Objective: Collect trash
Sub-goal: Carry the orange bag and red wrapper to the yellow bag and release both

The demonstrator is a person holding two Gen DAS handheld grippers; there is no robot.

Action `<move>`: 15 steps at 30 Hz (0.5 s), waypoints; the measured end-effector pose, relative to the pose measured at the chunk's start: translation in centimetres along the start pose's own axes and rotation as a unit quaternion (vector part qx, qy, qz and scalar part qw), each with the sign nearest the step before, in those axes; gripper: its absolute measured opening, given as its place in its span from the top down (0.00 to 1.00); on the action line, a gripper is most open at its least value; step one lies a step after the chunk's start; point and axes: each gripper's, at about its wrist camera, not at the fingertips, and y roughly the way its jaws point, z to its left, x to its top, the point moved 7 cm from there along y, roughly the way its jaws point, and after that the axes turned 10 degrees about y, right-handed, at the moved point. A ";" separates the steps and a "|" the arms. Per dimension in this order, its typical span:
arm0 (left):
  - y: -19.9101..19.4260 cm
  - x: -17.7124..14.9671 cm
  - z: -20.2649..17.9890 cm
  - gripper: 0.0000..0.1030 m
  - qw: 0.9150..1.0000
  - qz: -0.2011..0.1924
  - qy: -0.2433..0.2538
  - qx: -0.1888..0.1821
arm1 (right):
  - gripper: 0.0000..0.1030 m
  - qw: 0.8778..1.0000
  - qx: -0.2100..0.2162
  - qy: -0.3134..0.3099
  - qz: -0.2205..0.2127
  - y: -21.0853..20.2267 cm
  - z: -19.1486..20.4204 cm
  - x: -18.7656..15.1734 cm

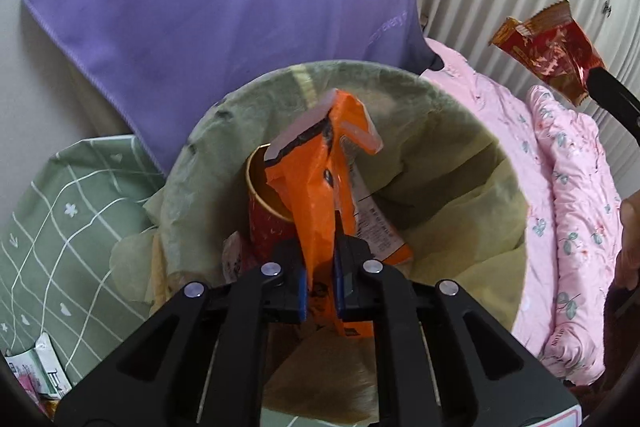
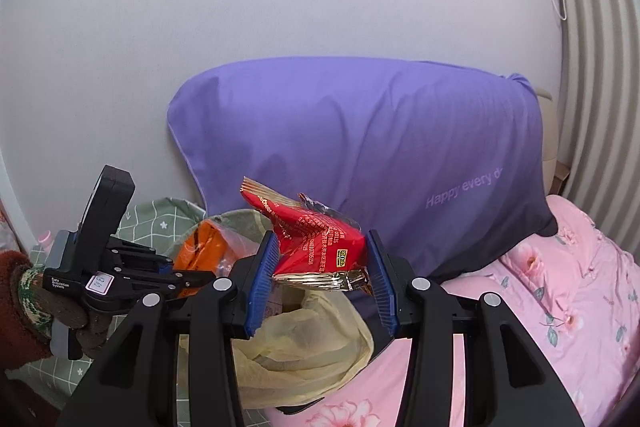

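Gripping an orange wrapper (image 1: 320, 187) in my left gripper (image 1: 321, 287): blue pads closed on its lower end, long axis running up and away from the fingers, torn pale top edge pointing at the far rim of the trash bin (image 1: 516, 195). It hangs right over the bin mouth, partly inside. White label panel with black print on its right face, too small to read.

Bin is lined with a yellowish-green bag (image 1: 460, 211). Inside it, left of the orange wrapper and touching it, a red paper cup (image 1: 266, 223) stands tilted, open mouth up.

My right gripper (image 2: 320, 263) is clamped on a red wrapper (image 2: 320, 239) with gold crimped ends. Pads press it from both sides; long axis runs roughly crosswise, slanting up to the left, one gold end low by the right pad, the other fanned out top left. Printed: small white text lines and digits, partly "0401075158" by my read, plus a small yellow-green logo square; brand not legible. It sits above and just right of the bin, not yet inside. In the left wrist view the same wrapper (image 1: 548, 51) hangs well right of the bin, above the pink floral quilt (image 1: 568, 187).

Left gripper body (image 2: 108, 267) carries "Data Acquisition System" and a pink tag with digits, looks like "34".

Behind the bin: purple pillow (image 2: 360, 163), lettering "Happy every d…", cut off at the edge. Left of the bin: green grid-pattern sheet (image 1: 60, 227).
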 end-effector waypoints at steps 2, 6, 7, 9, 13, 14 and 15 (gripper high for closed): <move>-0.2 -0.4 0.7 0.92 1.000 0.003 -0.003 0.010 | 0.59 1.000 0.020 0.002 0.010 1.2 0.7 -0.1; -0.6 -1.1 2.0 0.92 1.000 -0.001 -0.017 0.020 | 0.59 0.999 0.043 -0.006 0.027 3.1 2.2 -0.5; -0.5 -1.1 2.1 0.92 1.000 -0.001 -0.018 0.020 | 0.59 0.998 0.047 -0.010 0.033 3.7 2.6 -0.7; -0.5 -1.4 2.2 0.92 1.000 -0.001 -0.022 0.021 | 0.59 0.998 0.053 -0.014 0.039 4.3 3.2 -0.9; -0.8 -2.3 3.4 0.92 0.999 -0.008 -0.048 -0.001 | 0.59 0.997 0.063 -0.010 0.049 5.1 3.8 -1.2; -0.8 -2.3 3.5 0.92 0.998 -0.010 -0.054 -0.007 | 0.59 0.996 0.065 -0.009 0.053 5.4 3.9 -1.3; -0.9 -2.5 3.6 0.92 0.998 -0.012 -0.061 -0.015 | 0.59 0.996 0.066 -0.009 0.056 5.6 4.0 -1.5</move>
